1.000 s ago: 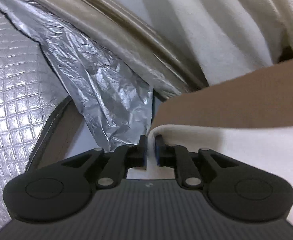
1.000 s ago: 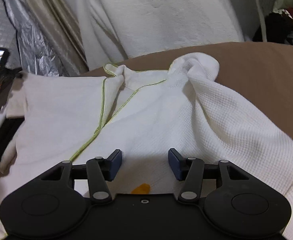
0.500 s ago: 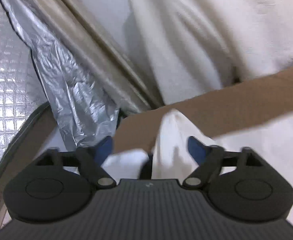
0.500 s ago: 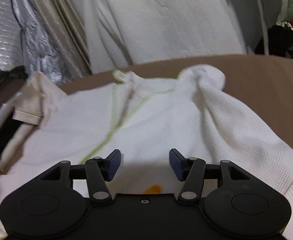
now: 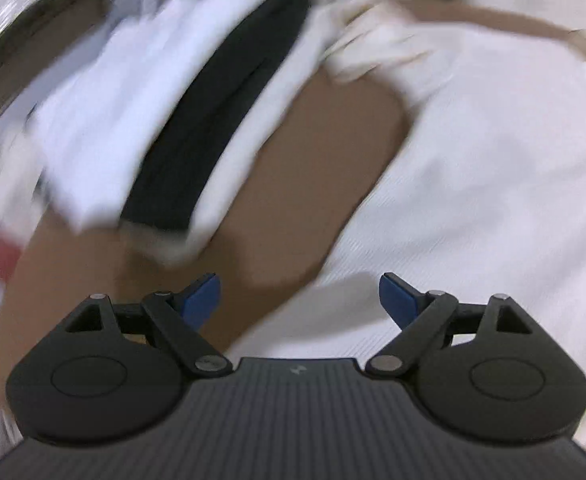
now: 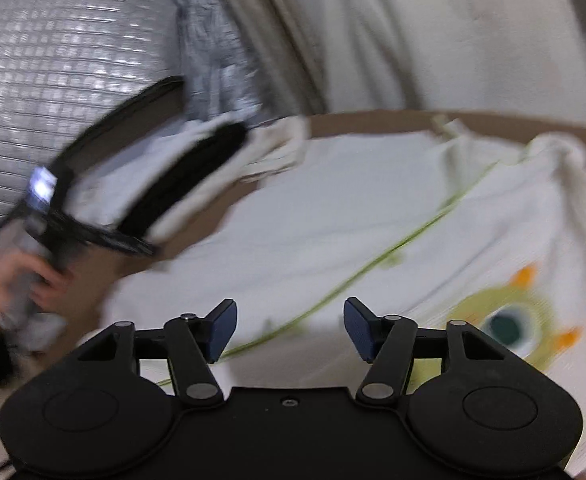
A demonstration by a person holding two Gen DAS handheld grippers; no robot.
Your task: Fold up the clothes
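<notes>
A white waffle-knit garment (image 6: pixel 373 216) with thin green trim and a green monster print (image 6: pixel 505 320) lies spread on the brown surface (image 5: pixel 301 160). My left gripper (image 5: pixel 299 296) hovers open over the garment's left edge (image 5: pixel 473 200), with nothing between its blue pads (image 5: pixel 201 296). The left wrist view is blurred by motion. My right gripper (image 6: pixel 291 328) hangs above the garment's front, its jaws opening, and only flat cloth shows below the gap. A hand (image 6: pixel 21 280) holds the left gripper at the left of the right wrist view.
A folded stack of white and black clothes (image 5: pixel 181 120) lies left of the garment, also the stack (image 6: pixel 181 176). Silver quilted foil (image 6: pixel 53 80) and pale hanging cloth (image 6: pixel 433 40) close off the back.
My left gripper let go of the white cloth edge, opened wide and swung down over the garment's left side. My right gripper rose and turned left, its jaws widening; the monster print came into view.
</notes>
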